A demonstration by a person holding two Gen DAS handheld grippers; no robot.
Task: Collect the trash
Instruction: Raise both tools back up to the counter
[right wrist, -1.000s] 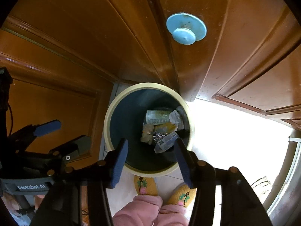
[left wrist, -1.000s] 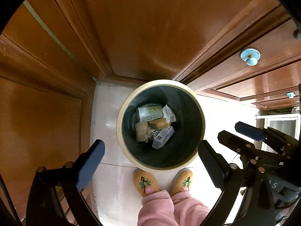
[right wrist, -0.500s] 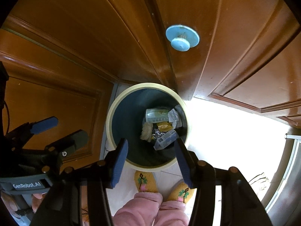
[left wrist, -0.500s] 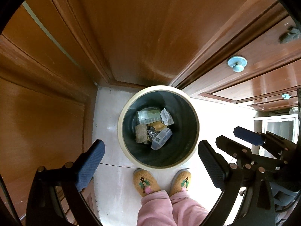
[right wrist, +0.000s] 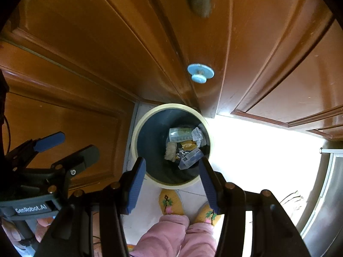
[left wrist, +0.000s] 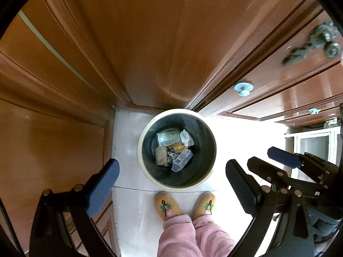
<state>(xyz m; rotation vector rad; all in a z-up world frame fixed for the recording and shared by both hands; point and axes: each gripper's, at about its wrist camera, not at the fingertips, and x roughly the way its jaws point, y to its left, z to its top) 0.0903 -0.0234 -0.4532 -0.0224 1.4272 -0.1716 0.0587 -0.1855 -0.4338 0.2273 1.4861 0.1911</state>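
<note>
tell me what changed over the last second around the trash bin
Both grippers rose away from the trash bin, which now looks smaller. Left gripper and right gripper kept their jaws open and empty. The trash in the bin lies unchanged.

"GenRobot.AI" on left claw (right wrist: 70, 150) body.

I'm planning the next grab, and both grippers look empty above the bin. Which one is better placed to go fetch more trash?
Neither clearly. The left gripper and right gripper are both open, empty and above the bin, whose trash lies at the bottom. No loose trash shows outside it, so nothing favours either side.
</note>
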